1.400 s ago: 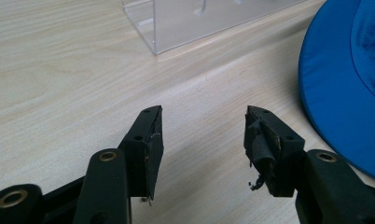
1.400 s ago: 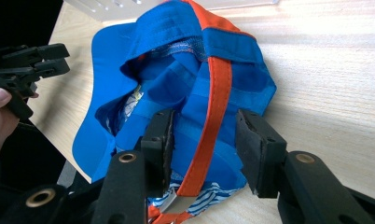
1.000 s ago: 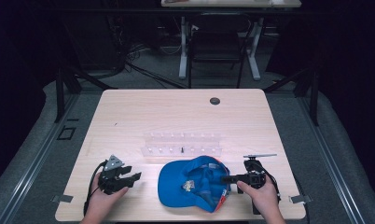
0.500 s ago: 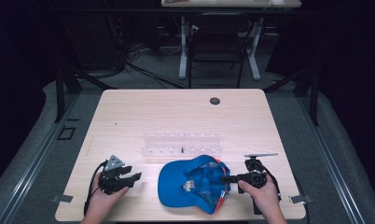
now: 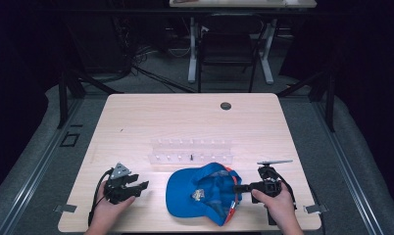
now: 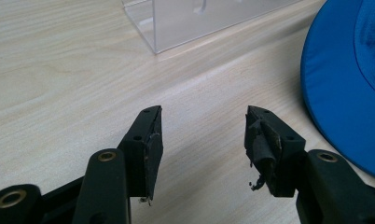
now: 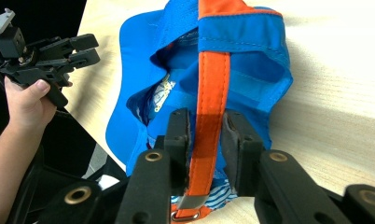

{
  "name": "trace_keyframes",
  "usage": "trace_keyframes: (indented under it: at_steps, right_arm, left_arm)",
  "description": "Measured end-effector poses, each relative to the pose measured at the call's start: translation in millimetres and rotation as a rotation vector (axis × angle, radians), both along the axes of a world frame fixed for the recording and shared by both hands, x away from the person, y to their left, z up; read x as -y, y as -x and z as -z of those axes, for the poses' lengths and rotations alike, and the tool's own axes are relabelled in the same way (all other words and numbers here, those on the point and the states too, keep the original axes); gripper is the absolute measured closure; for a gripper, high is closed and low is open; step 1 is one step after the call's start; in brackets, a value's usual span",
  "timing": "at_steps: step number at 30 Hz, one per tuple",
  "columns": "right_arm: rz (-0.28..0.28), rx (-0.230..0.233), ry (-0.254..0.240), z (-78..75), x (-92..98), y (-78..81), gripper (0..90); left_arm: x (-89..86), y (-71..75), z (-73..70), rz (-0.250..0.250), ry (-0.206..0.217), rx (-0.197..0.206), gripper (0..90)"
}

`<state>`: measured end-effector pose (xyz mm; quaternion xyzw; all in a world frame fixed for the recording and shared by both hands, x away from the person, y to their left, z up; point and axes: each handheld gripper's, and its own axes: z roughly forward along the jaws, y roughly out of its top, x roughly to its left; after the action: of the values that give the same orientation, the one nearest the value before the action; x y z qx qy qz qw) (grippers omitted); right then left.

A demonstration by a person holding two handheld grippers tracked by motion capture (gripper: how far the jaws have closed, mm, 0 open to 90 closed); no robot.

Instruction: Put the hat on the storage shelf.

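The blue fabric cap with an orange strap lies upside down at the near edge of the pale wooden surface. The right tongs, their jaws having just been closing, pinch that orange strap (likely to lift or adjust it). The left tongs wait wide and empty, just left of the cap.

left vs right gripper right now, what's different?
The left gripper stands open with bare table between its jaws; the right gripper has just been closing and pinches the cap's orange strap. The left sits beside the cap's brim without touching it; the right is at the cap's back. Both are hand-held, low over the table.
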<state>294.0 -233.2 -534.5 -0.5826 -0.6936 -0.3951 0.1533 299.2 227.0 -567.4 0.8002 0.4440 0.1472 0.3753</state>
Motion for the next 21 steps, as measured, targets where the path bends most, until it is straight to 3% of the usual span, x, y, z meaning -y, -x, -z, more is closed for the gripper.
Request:
trace_keyframes:
  at_steps: [7,21]
  right_arm:
    - [-0.011,-0.006,-0.003,-2.2,1.6,0.2,77.4]
    - [0.009,0.0,0.058,-15.1,0.5,0.9,78.2]
  left_arm:
    - [-0.2,0.0,-0.3,0.008,0.001,-0.004,47.1]
    - [0.5,0.2,-0.3,0.012,-0.003,-0.004,47.1]
